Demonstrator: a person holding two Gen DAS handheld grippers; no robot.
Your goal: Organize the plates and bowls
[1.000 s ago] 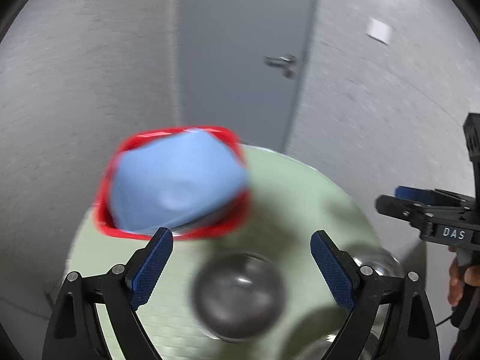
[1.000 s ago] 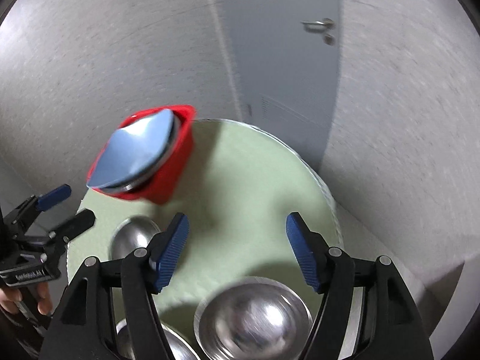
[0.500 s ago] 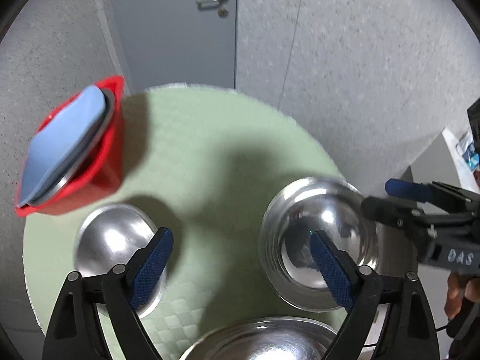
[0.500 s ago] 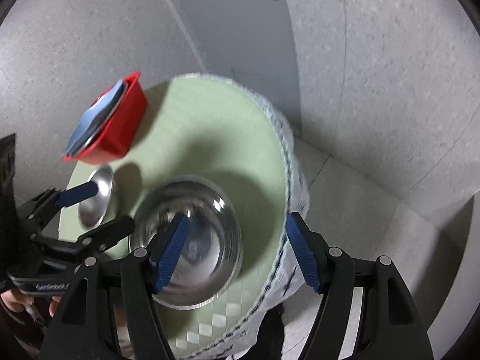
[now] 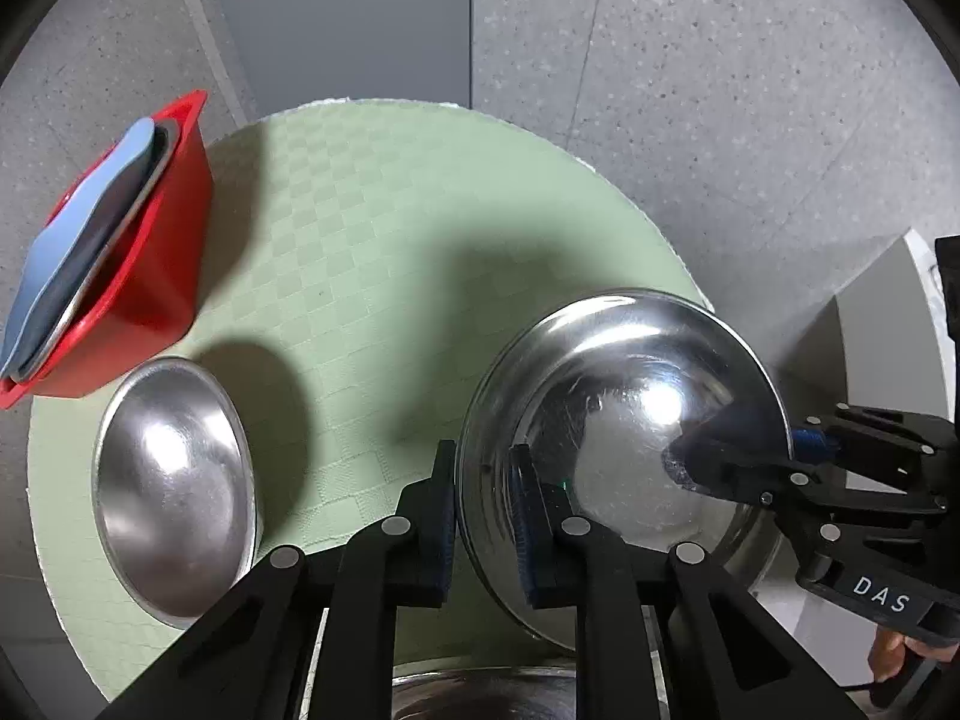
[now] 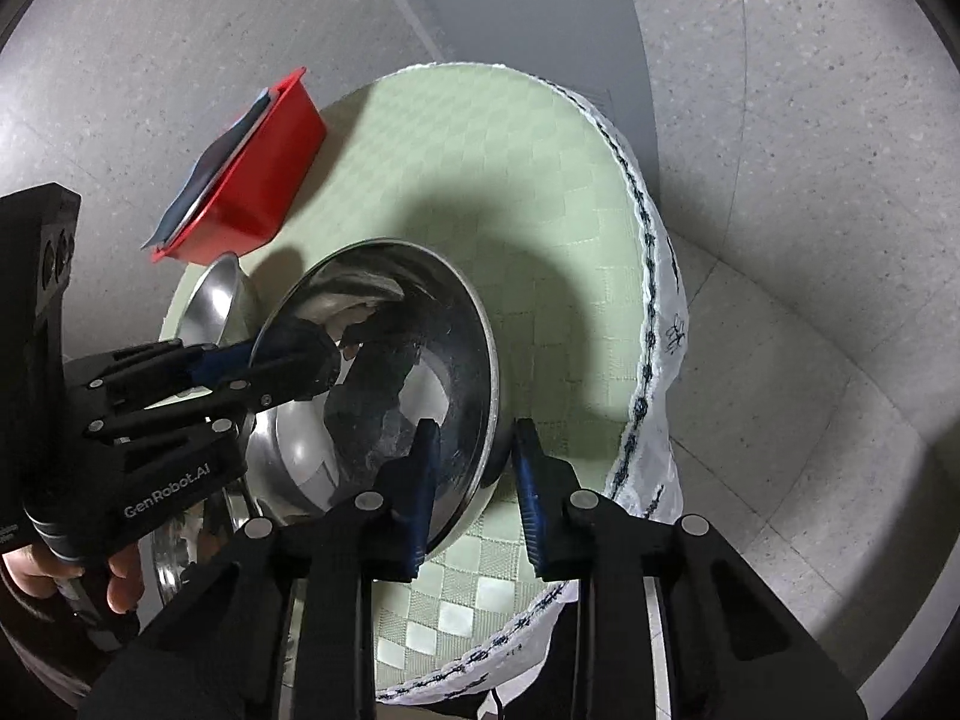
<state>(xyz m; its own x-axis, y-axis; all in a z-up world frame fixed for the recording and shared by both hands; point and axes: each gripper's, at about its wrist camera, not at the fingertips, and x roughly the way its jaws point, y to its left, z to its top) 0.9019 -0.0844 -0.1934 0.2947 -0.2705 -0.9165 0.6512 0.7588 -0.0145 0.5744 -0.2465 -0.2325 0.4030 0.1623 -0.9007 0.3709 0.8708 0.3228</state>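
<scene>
The left gripper (image 5: 480, 516) has its jaws drawn nearly together over the near rim of the large steel bowl (image 5: 624, 420), one pad inside the wall and one outside; the right gripper (image 6: 474, 480) pinches the opposite rim the same way, so the bowl sits tilted between the two above the near edge of the green-clothed round table (image 5: 384, 228). Polished thin steel like this is likely light and stiff but slippery, and a rim pinch gives little bite, so two opposed grips on the lip look the sound choice; a tilt could let it slide out. Below the left gripper the edge of another steel vessel (image 5: 480, 690) shows, though too little is visible to say what it is. To the left a smaller steel bowl (image 5: 171, 492) rests on the cloth. Farther back, at the table's left edge, the red bin (image 5: 150, 264) holds a blue plate (image 5: 78, 240) leaning against a metal one.
</scene>
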